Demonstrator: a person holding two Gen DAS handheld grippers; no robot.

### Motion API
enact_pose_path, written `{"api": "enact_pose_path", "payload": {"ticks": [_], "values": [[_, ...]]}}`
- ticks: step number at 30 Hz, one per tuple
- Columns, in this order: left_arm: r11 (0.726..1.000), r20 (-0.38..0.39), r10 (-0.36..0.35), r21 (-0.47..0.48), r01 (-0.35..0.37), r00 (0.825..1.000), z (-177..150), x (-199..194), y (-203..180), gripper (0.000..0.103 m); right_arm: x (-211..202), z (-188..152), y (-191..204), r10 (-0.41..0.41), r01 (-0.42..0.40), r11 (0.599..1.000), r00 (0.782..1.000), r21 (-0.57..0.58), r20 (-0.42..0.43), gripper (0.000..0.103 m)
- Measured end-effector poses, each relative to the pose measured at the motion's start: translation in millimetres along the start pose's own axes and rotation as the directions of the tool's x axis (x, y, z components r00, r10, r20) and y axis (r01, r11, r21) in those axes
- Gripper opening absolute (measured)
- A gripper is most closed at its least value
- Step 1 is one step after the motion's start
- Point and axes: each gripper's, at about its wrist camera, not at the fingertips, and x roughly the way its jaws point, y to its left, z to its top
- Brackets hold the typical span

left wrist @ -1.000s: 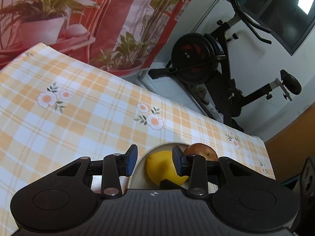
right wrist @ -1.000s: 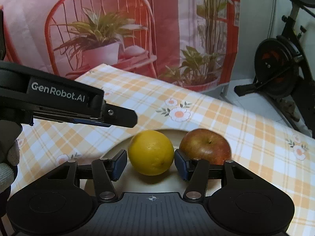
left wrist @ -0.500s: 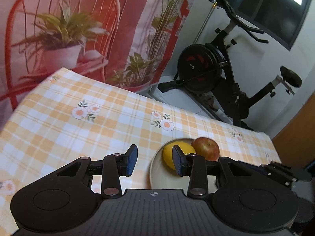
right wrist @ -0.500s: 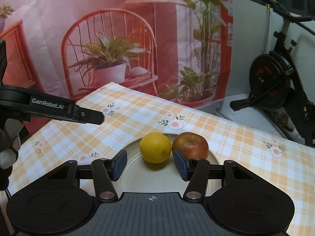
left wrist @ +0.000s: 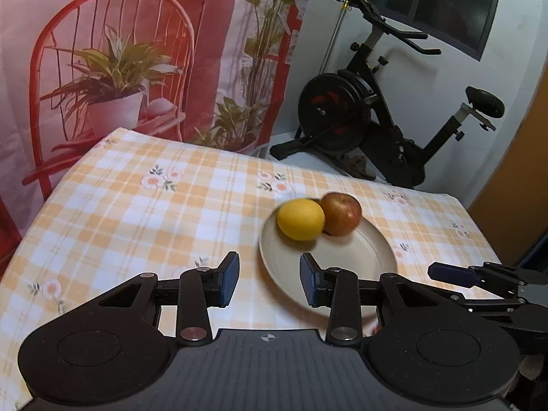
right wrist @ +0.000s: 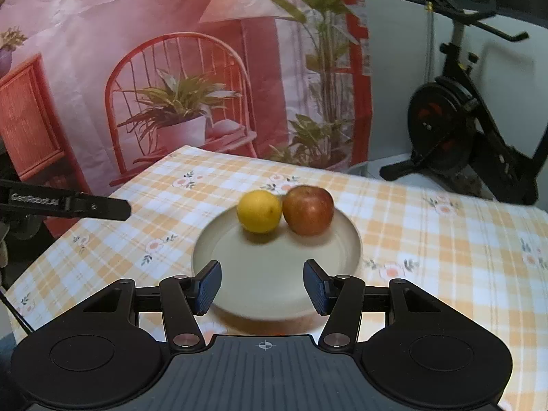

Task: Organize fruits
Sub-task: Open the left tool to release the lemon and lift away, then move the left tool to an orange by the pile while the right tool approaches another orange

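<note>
Both fruits sat touching on the plate [right wrist: 346, 257] mid-worktop; I held left gripper [left wrist: 269, 279] and right gripper [right wrist: 262, 286] with jaws open, empty, clear of it.

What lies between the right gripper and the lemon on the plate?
Only bare plate: the right wrist view shows nothing between the right gripper and the lemon.

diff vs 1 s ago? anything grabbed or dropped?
Both tools, left and right, pulled back from the plate, so it now shows whole; nothing grabbed or released. Unchanged: lemon and apple sit touching on the plate, both tools open and empty.
</note>
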Motion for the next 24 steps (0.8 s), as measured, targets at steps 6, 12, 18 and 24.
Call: {"api": "enact_pose_path", "payload": {"ticks": [6,12,18,24], "values": [[1.000,-0.004,0.010,0.007,-0.010,1.000,-18.2,-11.8,1.3,0.040,-15.1,-22.1,-9.7,-0.039,0.039,0.999,0.999,0.029,-0.002,0.050],[1.000,-0.021,0.013,-0.025,-0.013,1.000,-34.1,-15.9,9.3,0.040,-24.2,-37.7,-24.3,-0.072,0.073,0.995,0.997,0.065,-0.017,0.050],[0.999,-0.025,0.013,-0.035,-0.014,1.000,-43.5,-18.7,12.8,0.040,-24.9,-47.9,-31.2,-0.085,0.087,0.993,0.996,0.082,-0.037,0.049],[0.999,-0.019,0.019,-0.034,-0.019,1.000,-47.6,-19.5,12.1,0.040,-25.2,-47.9,-33.2,-0.085,0.089,0.992,0.996,0.088,-0.040,0.048]]}}
